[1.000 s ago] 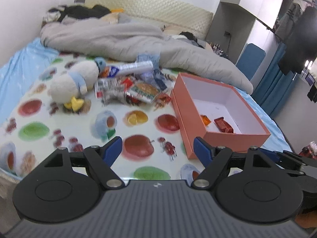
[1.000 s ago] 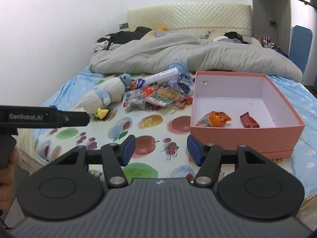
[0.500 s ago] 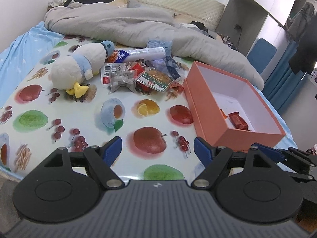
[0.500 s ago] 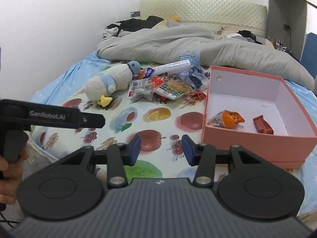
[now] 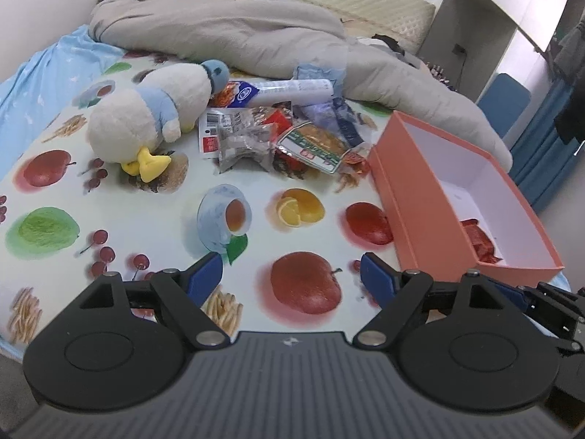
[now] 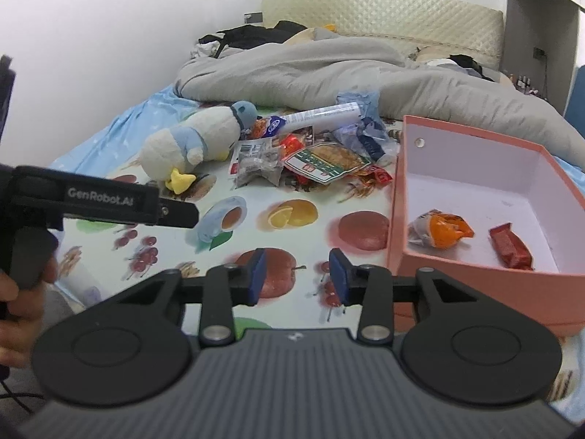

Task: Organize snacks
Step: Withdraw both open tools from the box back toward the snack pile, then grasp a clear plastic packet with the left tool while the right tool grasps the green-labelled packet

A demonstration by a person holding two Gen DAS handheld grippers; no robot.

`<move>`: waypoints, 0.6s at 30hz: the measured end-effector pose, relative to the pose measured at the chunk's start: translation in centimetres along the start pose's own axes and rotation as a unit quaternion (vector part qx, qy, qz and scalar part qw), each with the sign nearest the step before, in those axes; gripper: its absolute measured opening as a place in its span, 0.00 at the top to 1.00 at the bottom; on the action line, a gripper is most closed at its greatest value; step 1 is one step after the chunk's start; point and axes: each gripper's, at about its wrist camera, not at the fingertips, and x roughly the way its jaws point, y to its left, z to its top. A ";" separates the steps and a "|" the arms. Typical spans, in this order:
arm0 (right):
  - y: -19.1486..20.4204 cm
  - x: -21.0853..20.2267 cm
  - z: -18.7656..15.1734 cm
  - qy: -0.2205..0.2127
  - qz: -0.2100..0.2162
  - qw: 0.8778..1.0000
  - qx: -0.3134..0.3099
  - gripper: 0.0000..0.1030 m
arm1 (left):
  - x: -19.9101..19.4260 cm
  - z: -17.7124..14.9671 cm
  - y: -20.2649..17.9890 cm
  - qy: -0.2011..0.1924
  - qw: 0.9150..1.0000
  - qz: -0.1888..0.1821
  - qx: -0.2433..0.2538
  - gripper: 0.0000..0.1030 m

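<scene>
Near the front edge of the bed, both the left gripper and right gripper are hovering with fingers apart and empty, so the person is probably best reaching for the snack pile by the far corner of the pink box, pinching one loose wrapper.

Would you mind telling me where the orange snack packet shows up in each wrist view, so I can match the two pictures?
Left wrist: not visible; the pink box near wall hides that part of the floor, and only the red packet shows.
Right wrist: the orange packet lies on the box floor, right of centre, left of the red packet.
Shared landmark: the plush duck, left of the snack pile.
</scene>
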 end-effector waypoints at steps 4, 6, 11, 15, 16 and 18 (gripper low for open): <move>0.4 1.7 0.6 -0.008 0.002 1.000 0.000 0.61 | 2.2 0.5 0.7 -0.001 1.000 -0.002 -0.002 0.15; 0.4 2.2 0.9 -0.007 0.001 1.000 0.007 0.61 | 3.3 0.7 0.9 0.004 1.000 0.001 -0.006 0.15; 0.5 3.6 1.8 -0.018 -0.010 1.000 -0.017 0.61 | 5.6 1.3 1.3 0.005 1.000 0.003 -0.010 0.15; 0.7 5.4 2.5 -0.020 -0.016 0.999 -0.032 0.61 | 6.9 2.2 2.1 0.000 1.000 0.011 -0.022 0.15; 0.9 6.0 2.8 -0.020 -0.020 0.999 -0.042 0.61 | 7.3 2.5 2.3 -0.002 1.000 0.011 -0.025 0.15; 1.2 7.0 3.1 -0.025 -0.028 0.998 -0.060 0.61 | 8.2 3.1 2.6 -0.005 1.000 0.015 -0.026 0.14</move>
